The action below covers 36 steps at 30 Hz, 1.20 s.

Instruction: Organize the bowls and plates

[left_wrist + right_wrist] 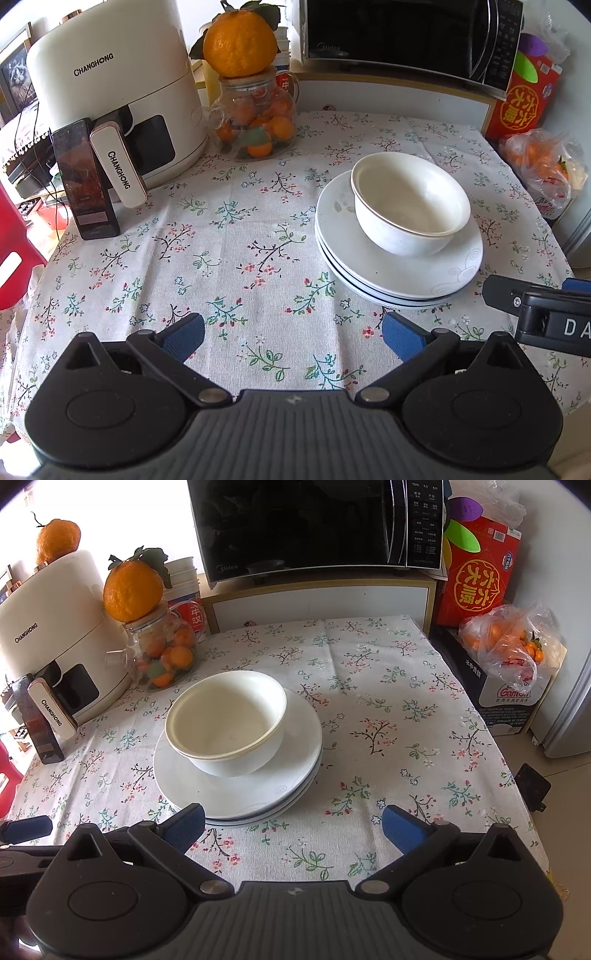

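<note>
Floral tablecloth [388, 701], bowls [227, 722] on plates [243, 790], microwave [314, 528] behind

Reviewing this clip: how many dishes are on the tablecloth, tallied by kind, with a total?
Bowls: 2, nested one inside the other; outer bowl, inner bowl.
Plates: 3 by the edges that show, stacked under the bowls; top plate, middle plate, bottom plate.
Total: 5 dishes in one pile.
</note>
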Available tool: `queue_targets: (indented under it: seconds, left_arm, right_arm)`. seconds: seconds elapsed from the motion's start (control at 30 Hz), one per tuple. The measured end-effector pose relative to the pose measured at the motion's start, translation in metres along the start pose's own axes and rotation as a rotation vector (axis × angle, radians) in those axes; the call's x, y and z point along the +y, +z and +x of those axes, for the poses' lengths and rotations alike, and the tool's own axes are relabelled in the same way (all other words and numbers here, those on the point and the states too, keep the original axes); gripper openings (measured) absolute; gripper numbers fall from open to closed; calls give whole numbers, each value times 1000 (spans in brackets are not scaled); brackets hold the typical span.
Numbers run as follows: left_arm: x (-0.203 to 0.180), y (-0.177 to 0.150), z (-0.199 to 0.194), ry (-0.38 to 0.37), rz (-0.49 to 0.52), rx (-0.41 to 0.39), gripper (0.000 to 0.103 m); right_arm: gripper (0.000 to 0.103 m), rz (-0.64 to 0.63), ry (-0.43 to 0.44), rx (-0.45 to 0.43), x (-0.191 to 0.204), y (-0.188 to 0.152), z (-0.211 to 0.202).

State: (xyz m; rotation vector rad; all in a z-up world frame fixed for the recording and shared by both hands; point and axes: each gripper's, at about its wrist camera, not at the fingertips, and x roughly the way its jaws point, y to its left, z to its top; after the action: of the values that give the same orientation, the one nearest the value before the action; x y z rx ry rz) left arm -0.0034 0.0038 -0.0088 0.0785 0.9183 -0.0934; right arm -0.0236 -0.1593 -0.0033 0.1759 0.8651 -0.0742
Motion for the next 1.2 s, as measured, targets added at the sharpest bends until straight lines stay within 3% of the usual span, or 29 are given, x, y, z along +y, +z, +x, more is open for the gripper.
queue_targets:
  seconds: [1.2]
  left_arm:
    - [2,0,1,3,-6,1,103]
  right_arm:
    - [99,-8,2,6,1,-1,1]
